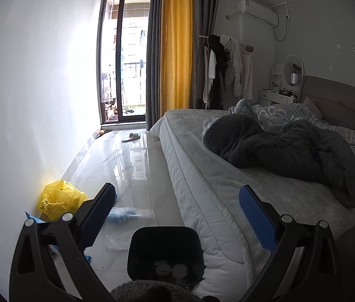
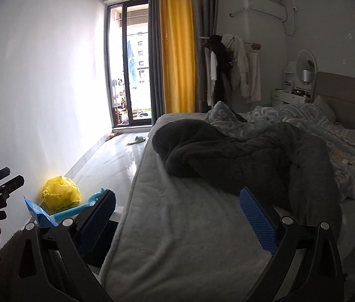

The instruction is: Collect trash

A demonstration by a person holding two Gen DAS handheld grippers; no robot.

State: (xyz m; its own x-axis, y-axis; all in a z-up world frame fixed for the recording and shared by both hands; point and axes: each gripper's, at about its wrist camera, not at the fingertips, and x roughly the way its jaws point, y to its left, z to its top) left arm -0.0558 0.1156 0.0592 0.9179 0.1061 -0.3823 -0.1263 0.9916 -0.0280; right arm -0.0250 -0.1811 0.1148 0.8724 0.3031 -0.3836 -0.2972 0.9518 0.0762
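Yellow plastic bag (image 1: pixel 60 200) sits crumpled against the white wall, beside blue packaging (image 2: pixel 37 212) and a sheet of bubble wrap (image 1: pixel 129 229) on the glossy tiles. We hold our left gripper (image 1: pixel 177 216) wide and empty above the dark bin (image 1: pixel 165 246) by the bed (image 1: pixel 202 181); our right gripper (image 2: pixel 177 216), jaws equally wide, hangs empty over the mattress near a grey blanket (image 2: pixel 227 151).

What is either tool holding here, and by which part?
Nothing. The left tool and the right tool both stand open with nothing between their pads.
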